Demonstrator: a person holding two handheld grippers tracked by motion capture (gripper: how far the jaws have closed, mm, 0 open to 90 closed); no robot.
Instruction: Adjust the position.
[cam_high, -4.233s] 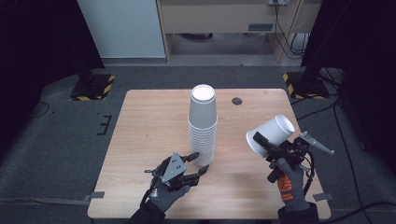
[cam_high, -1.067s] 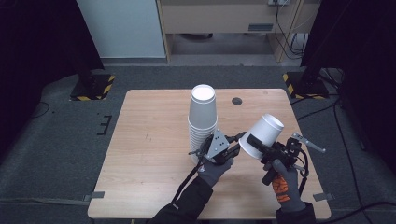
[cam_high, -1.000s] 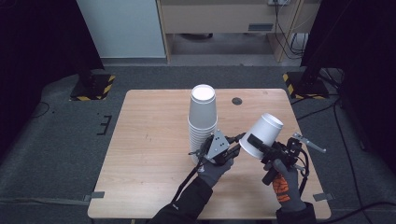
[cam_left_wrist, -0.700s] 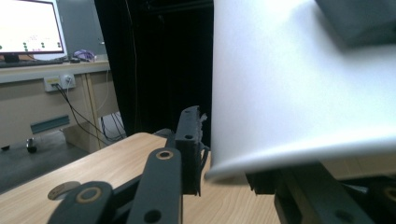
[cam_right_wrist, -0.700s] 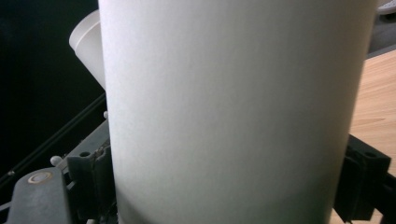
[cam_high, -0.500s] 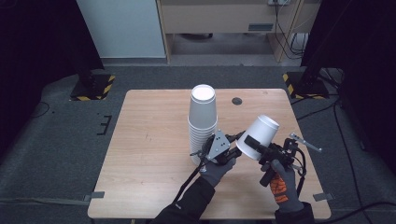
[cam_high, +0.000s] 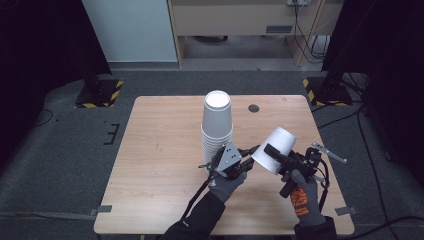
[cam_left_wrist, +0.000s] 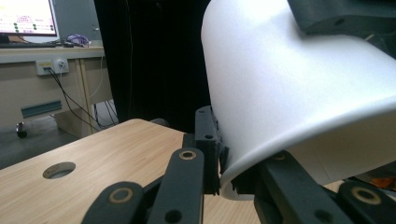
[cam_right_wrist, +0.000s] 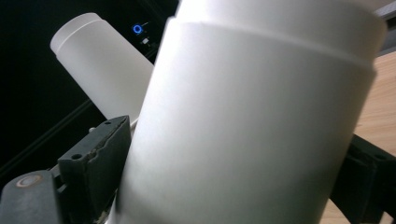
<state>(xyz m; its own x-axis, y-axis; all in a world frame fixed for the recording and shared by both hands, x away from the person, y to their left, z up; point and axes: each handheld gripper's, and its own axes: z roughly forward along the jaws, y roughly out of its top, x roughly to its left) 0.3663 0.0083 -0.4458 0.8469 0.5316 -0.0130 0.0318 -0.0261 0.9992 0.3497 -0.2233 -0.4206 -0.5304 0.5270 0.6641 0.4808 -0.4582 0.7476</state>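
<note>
Your right gripper (cam_high: 274, 151) is clamped across the body of a white paper cup (cam_high: 273, 150), held tilted above the front right of the table (cam_high: 155, 150) (its closed base points up and away from you). Your left gripper (cam_high: 243, 165) has its jaws pinched onto that cup's rim (cam_left_wrist: 280, 154). The tall stack of cups (cam_high: 216, 125) stands upright just left of them, near the table's middle.
</note>
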